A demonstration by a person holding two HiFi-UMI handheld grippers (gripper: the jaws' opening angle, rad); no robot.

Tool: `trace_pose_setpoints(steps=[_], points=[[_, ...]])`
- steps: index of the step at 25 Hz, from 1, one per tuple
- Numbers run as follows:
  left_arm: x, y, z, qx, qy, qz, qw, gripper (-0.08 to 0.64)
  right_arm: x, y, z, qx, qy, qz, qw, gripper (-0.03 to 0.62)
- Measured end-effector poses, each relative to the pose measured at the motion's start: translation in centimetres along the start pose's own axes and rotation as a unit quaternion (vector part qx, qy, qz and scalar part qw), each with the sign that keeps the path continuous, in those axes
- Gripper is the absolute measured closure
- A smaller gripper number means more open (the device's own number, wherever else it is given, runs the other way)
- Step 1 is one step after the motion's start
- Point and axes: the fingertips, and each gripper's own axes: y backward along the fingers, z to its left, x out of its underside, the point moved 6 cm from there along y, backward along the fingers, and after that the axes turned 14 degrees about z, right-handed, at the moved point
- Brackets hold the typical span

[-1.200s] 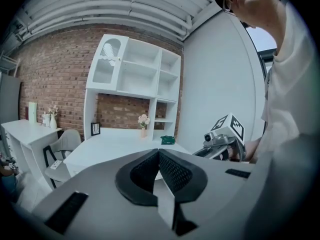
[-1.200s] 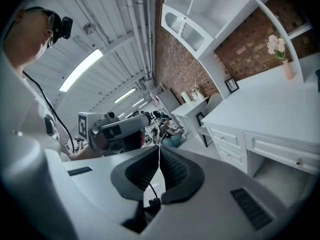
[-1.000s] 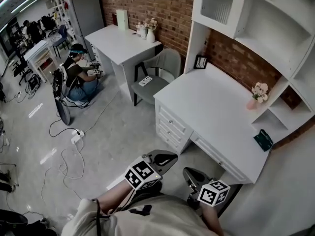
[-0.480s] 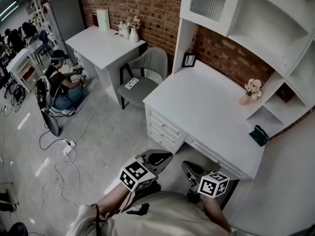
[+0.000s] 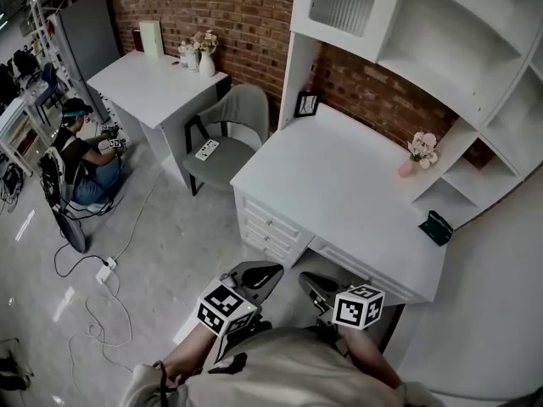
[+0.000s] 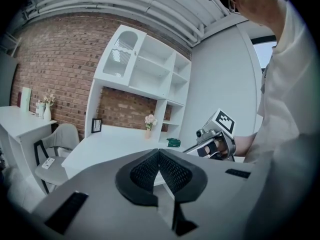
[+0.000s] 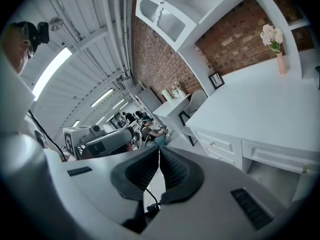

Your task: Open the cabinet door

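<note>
**Hovering well short of the cabinet door (image 5: pixel 344 7)**

Hanging side by side at bottom centre of the head view: left hand-held gripper (image 5: pixel 254 271) and right hand-held gripper (image 5: pixel 312 280), each showing jaws pressed together, gripping nothing. Sitting closed at upper centre, above the white worktop (image 5: pixel 339 185): that door.

White surface (image 5: pixel 339 176) and cabinet door (image 5: pixel 344 2), red-brown brick wall (image 5: pixel 246 15), pink flowers (image 5: pixel 422 145); my left hand-held gripper (image 5: pixel 257 273) carries black-and-white square markers.

No legible text, number, brand or sign is present. The only printed marks are black-and-white square code patterns on the cube (image 5: pixel 226 306) of the left gripper (image 5: pixel 273 270) and the cube (image 5: pixel 357 305) of the right gripper (image 5: pixel 307 280).
</note>
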Motion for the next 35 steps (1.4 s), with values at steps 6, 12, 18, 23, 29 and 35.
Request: trace_pose_setpoints(steps=[6,12,18,23,29,35], points=[[0.9,0.1,1.0,-0.011,0.026,0.001,0.9996,0.543,-0.4,-0.6,-0.8,-0.003,-0.012,0.01,1.0,0.563],[-0.7,-0.6,2.3,-0.033,0.026,-0.01,0.9991,0.543,-2.7,0.0,-2.8,-0.006,0.003,0.008,1.0,0.563],[-2.1,-2.4,3.8,-0.06,0.038,-0.009,0.9975,0.543,-7.5,1.8,-6.5,0.004,0.01,-0.023,1.0,0.563],[-5.2,-4.9,5.5,-0.074,0.029,-0.006,0.9968,0.543,-11.9,4.3,-10.5,0.022,-0.005,-0.066,0.998,0.563],[-7.0,-8.4,6.2,-0.066,0.028,0.017,0.9973,0.543,-16.1,6.1,-13.5,0.03,0.017,-0.087,0.996,0.563],[-8.1,-10.3,6.8,-0.082,0.044,0.016,0.9955,0.543,-22.8,10.6,-18.4,0.112,0.065,-0.144,0.981,0.563]])
